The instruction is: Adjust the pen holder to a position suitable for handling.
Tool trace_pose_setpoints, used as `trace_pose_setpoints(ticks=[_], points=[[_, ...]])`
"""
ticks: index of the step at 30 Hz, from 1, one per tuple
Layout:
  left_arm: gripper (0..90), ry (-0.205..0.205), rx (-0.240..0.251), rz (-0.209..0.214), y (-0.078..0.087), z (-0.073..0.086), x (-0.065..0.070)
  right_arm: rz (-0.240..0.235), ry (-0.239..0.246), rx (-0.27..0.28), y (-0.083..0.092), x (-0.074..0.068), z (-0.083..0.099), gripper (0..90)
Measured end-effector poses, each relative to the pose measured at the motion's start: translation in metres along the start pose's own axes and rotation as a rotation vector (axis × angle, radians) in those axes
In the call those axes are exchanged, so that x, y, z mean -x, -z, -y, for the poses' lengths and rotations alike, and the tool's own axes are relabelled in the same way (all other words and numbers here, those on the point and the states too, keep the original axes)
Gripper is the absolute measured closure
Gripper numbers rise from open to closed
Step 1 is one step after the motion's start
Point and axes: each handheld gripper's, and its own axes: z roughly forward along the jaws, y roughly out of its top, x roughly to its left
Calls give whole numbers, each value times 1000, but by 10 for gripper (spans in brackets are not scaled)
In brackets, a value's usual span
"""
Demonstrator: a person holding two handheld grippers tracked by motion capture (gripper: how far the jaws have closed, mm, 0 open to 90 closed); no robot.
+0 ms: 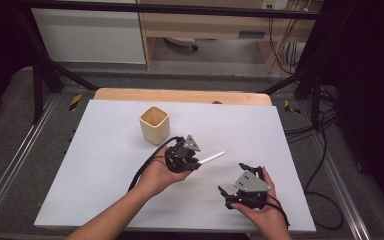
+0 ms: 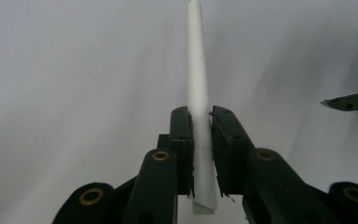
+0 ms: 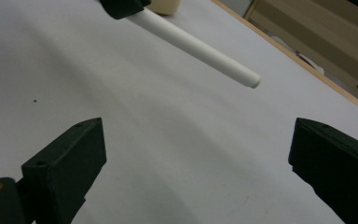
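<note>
The left tool (image 1: pixel 196 161) sits near the centre of the white counter (image 1: pixel 105 165) in the high view, clamped on a white tube (image 1: pixel 212 157) that juts out from it toward 2 o'clock, clear of the counter surface. In the left gripper view the tube (image 2: pixel 197 84) runs straight up toward 12 o'clock between the two black pads, which press on its lower part from both sides; a short stub of it pokes out below them. The tip of the other tool's jaw shows at 3 o'clock in that view.

The right tool (image 1: pixel 236 184) lies at about 4 o'clock from the left one, near the counter's front edge, and holds nothing. In the right gripper view its jaws stand wide apart with only bare counter (image 3: pixel 168 154) between them, and the tube (image 3: pixel 200 49) hangs at 12 o'clock, its free end pointing toward 4 o'clock.

A tan square cup (image 1: pixel 154 125) stands upright on the counter at 11 o'clock from the left tool, near it but apart.
</note>
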Motion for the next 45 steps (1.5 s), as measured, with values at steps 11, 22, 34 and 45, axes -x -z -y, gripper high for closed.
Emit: trace_pose_setpoints(ticks=[11,22,34,45], points=[[791,-44,-51,29,10,4,5,44,207,-26,-3,-24,-13,172],[791,-94,-77,61,14,1,14,119,408,-34,0,-36,-19,293],[791,-133,-96,90,10,-4,27,161,579,-62,-2,-49,-22,406],[791,-139,-100,113,8,-5,33,188,696,-89,-4,-59,-22,537]])
